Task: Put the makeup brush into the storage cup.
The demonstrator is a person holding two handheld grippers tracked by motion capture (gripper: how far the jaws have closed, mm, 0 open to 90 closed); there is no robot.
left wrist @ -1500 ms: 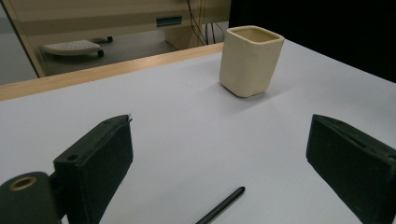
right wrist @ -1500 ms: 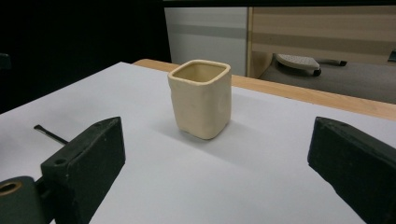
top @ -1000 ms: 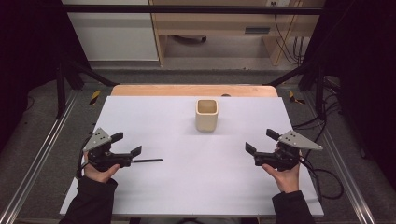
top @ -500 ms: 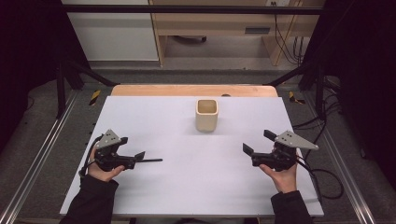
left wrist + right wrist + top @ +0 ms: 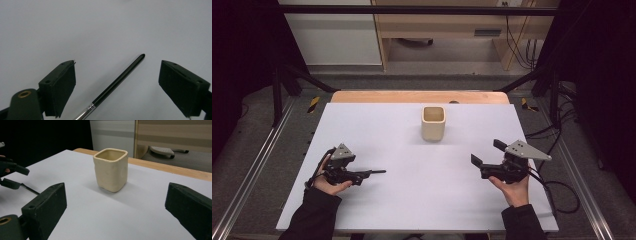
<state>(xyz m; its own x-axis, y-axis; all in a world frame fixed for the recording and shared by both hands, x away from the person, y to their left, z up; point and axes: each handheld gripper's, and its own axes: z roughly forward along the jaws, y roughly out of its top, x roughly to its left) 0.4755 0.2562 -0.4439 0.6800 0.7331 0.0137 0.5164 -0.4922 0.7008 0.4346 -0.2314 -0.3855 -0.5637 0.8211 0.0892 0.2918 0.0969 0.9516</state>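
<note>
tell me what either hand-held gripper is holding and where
Nothing yet. The left hand-held gripper straddles the black pen, jaws closing but apart from it; the right hand-held gripper is open.

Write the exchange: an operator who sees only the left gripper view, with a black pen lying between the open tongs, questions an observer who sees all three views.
Operator: My left tongs have just been closing a little around the black pen without touching it. Is there anywhere to put it?
Observer: Yes. A cream square cup stands upright near the far middle of the white table.
Operator: Where are the other tongs?
Observer: The right tongs are open and hold nothing, at the table's right side, pointing toward the cup.
</note>
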